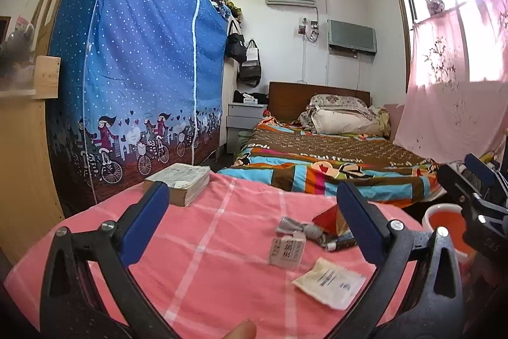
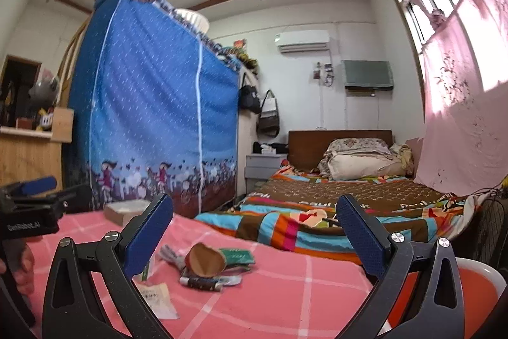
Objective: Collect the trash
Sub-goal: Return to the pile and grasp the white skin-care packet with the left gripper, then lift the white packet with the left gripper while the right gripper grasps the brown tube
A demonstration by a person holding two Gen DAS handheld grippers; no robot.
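Blue pads line the fingers of both grippers, and on each the jaws are spread wide with nothing held between them. The left gripper (image 1: 252, 220) is kept low over a pink checked cloth (image 1: 197, 243), and the right gripper (image 2: 254, 231) is held over the same cloth from the other side; in the left view it shows at the far right edge (image 1: 476, 189).

Just ahead of the fingers the trash is gathered in a loose cluster on the cloth: a grey crumpled wrapper (image 1: 300, 227), a small printed packet (image 1: 287, 250), a flat white sachet (image 1: 328, 281), and a red wrapper (image 1: 330, 216) partly hidden by the left gripper's right-hand finger. From the right wrist a brown paper cup (image 2: 204, 259) on its side, a green wrapper (image 2: 236, 256) and a dark tube (image 2: 200, 281) are also seen.

A bucket with a white rim and orange inside (image 1: 443, 223) stands off the cloth's right edge, near the right gripper, and is judged to be the bin, placed within easy reach of the litter. No piece appears collected yet; the wide jaws suggest a first grasp is being prepared.

A thick book (image 1: 179, 181) lies farther back on the cloth, well apart from the litter.
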